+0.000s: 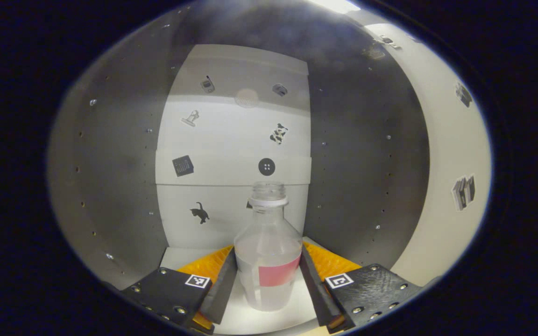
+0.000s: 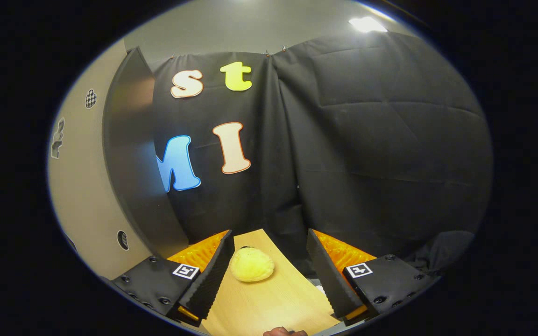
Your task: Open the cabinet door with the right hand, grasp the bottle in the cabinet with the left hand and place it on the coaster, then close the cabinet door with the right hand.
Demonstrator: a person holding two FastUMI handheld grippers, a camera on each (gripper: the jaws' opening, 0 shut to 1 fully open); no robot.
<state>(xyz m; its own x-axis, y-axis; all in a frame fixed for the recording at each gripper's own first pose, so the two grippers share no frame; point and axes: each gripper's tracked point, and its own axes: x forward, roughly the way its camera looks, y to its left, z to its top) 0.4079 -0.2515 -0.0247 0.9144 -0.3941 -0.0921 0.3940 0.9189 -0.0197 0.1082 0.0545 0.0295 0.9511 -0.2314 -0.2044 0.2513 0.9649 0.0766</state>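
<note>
In the left gripper view, the left tongs [image 1: 268, 275] reach into the cabinet [image 1: 119, 186]. A clear bottle [image 1: 266, 254] stands upright on the white cabinet floor [image 1: 250, 322], right between the two fingers. The bottle has no cap on its neck and wears a red label. Both fingers touch its sides, so the tongs look clamped on the bottle, though the glare makes it a bit hard to be sure. The back wall [image 1: 231, 140] of the cabinet is white with small black stickers on it, like a cat [image 1: 199, 213] and a button [image 1: 266, 166]. The side walls are grey with little holes.

In the right gripper view, the right tongs [image 2: 269, 270] are wide apart and hold nothing. Below them is the wooden bench [image 2: 269, 303]. A soft yellow thing [image 2: 251, 264] lies on the bench near its far edge, between the fingers but not touching them. At the left stands the open cabinet door [image 2: 131, 163], grey on its edge. A bit of a hand [image 2: 284, 332] peeks in at the bottom.
</note>
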